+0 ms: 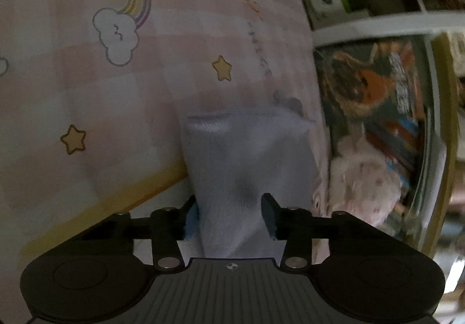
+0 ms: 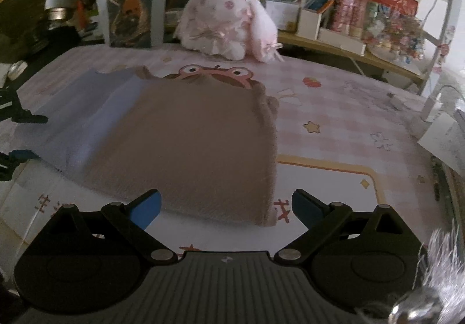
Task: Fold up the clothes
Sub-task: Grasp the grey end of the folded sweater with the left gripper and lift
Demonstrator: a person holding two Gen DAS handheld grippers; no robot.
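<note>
A pale lavender cloth runs between the fingers of my left gripper, which is shut on it and holds its end above the pink checked bed sheet. In the right wrist view the same lavender cloth lies flat on the left, partly under a folded brown towel with a cartoon face at its far end. My right gripper is open and empty, just in front of the towel's near edge. The left gripper's fingertips show at the left edge, at the lavender cloth.
A pink plush toy sits at the far edge of the bed. Behind it stand bookshelves full of books and boxes. White papers lie at the bed's right edge. A silver tinsel thing hangs at the lower right.
</note>
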